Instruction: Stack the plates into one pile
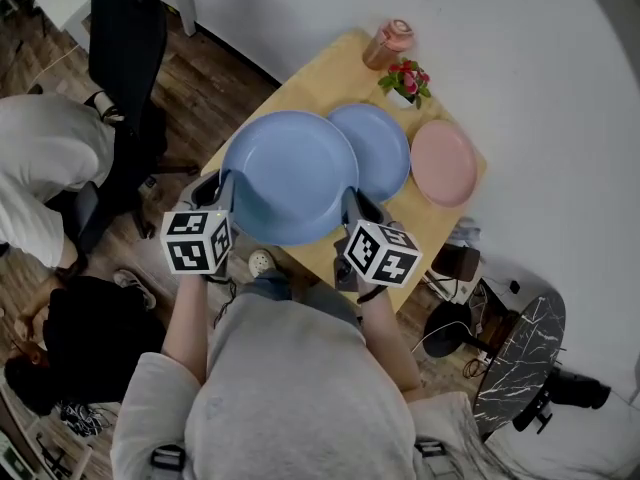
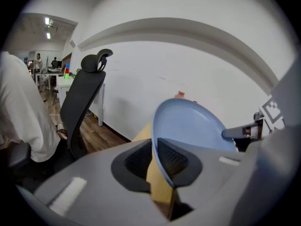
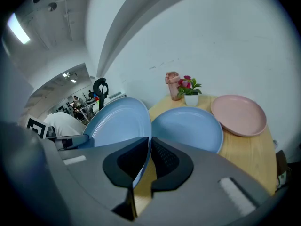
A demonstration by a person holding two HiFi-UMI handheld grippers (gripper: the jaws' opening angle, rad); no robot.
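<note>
A large blue plate [image 1: 290, 173] is held up over the near left part of the small wooden table [image 1: 320, 78]. My left gripper [image 1: 222, 186] is shut on its left rim and my right gripper [image 1: 355, 206] on its right rim. The left gripper view has the rim of the large blue plate [image 2: 188, 126] pinched between the pads of the left gripper [image 2: 155, 159]. In the right gripper view the right gripper [image 3: 149, 157] clamps the thin edge of that plate [image 3: 117, 121]. A smaller blue plate [image 1: 380, 153] [image 3: 188, 128] and a pink plate [image 1: 445, 163] [image 3: 240, 114] lie flat on the table.
A pink bottle [image 1: 388, 43] and a small flower pot [image 1: 405, 83] stand at the table's far corner by the white wall. A black office chair [image 1: 125, 48] and a person in white [image 1: 40, 168] are at the left. Dark gear lies on the floor at the right [image 1: 520, 348].
</note>
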